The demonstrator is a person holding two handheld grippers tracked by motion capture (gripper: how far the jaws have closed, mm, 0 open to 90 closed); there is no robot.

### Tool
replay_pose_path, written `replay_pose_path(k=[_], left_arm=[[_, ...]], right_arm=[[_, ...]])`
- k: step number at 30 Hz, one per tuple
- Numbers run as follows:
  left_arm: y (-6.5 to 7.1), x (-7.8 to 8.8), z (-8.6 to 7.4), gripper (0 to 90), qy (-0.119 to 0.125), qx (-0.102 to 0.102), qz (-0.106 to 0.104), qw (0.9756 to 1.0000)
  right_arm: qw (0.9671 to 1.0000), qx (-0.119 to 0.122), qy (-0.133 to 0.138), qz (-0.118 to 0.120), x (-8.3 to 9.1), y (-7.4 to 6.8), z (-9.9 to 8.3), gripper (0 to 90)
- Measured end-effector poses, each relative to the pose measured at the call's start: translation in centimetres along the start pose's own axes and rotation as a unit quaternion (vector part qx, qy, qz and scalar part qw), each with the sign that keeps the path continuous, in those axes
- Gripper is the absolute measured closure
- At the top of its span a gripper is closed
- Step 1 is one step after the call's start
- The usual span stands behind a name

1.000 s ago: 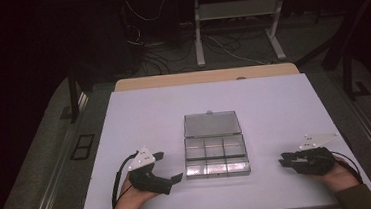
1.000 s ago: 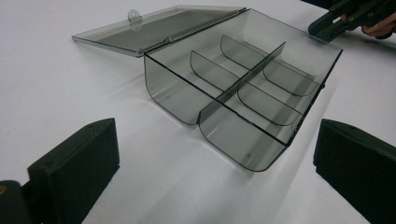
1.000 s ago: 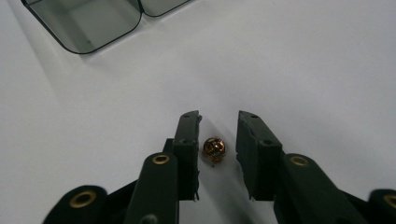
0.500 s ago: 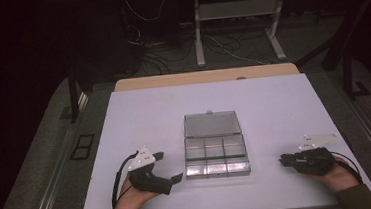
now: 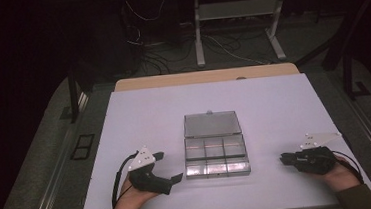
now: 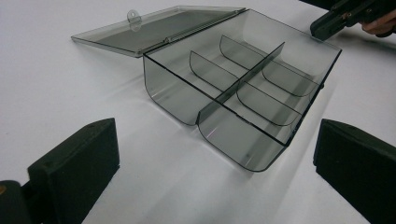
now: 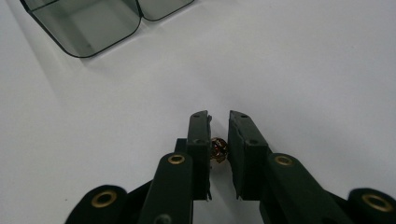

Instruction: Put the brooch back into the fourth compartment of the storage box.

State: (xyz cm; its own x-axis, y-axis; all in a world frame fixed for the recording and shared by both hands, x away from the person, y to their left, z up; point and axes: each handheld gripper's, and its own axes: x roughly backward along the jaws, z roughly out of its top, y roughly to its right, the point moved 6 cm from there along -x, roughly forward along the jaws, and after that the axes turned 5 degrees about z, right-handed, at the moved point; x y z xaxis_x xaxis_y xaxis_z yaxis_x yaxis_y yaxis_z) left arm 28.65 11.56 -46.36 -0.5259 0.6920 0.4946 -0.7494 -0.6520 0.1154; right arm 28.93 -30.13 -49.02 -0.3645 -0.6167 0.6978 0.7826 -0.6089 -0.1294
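Spanning the scene, white bench [image 5: 139,118], smoky clear compartment box [image 5: 216,154] at its middle with lid flat open, left hand-held gripper [image 5: 166,167] spread wide beside it, right hand-held gripper [image 7: 219,135] narrowed, pinching a small brown bead [image 7: 218,149].

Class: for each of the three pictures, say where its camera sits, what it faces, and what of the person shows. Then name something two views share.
High view: above the table's near edge, looking down on the open compartment box; both hands, left claw, right claw.
Left gripper view: behind wide-open jaws, facing the box.
Right gripper view: jaws closed on a small brown object.
Shared: the box, in all three.
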Motion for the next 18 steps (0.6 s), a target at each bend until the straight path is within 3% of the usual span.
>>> replay_pose_path(k=[18], left_arm=[[0.0,0.0,0.0,0.0,0.0,-0.001,-0.001,1.0]], right_arm=[[0.9995,-0.01,0.025,0.017,0.8,-0.3,1.3,78.1]])
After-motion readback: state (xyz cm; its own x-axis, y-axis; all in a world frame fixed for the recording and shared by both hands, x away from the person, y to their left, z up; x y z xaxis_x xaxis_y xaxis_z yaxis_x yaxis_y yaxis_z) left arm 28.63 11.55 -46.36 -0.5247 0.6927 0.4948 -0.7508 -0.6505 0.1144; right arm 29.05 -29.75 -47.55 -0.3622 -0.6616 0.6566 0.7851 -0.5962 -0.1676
